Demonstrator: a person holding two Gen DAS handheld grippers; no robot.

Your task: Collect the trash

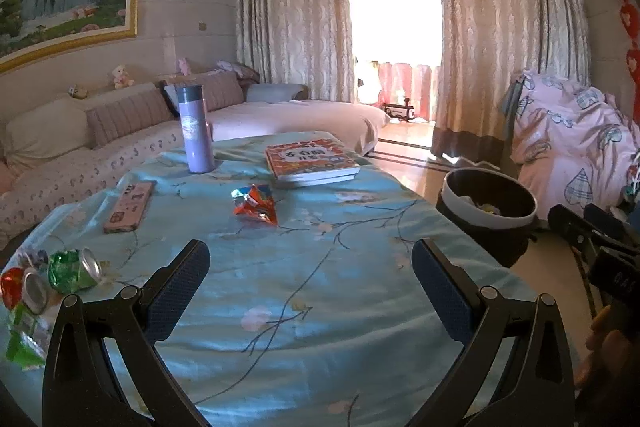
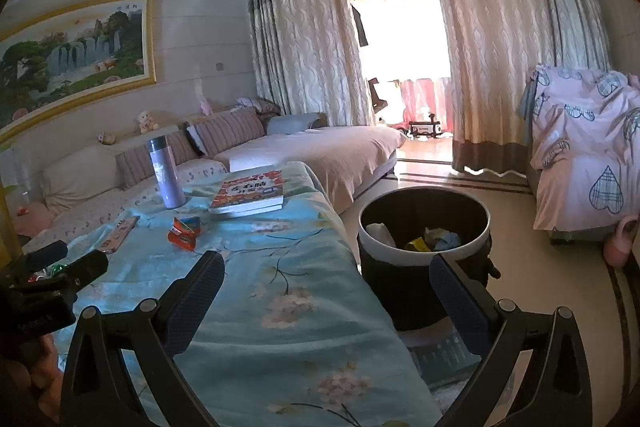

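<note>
The crushed green can (image 1: 74, 270) lies on its side, top toward the camera's right, on the blue floral tablecloth (image 1: 320, 287). Both the left gripper (image 1: 310, 277) and right gripper (image 2: 326, 287) gape wide, empty. A trash bin (image 2: 424, 227) stands beside the table, before a sofa (image 2: 320, 147).

crinkled foil wrapper (image 1: 255, 205), soft cloth tablecover (image 1: 320, 287)

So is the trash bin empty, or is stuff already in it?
Not empty. The trash bin stands open-topped beside the table, with a few crumpled pieces lying at its bottom.

On your table (image 1: 320, 307): cans (image 1: 72, 271) at left, wrapper (image 1: 256, 205) mid, book (image 1: 312, 161) and flask (image 1: 195, 129) behind; bin (image 1: 490, 203) stands right, on the floor.
</note>
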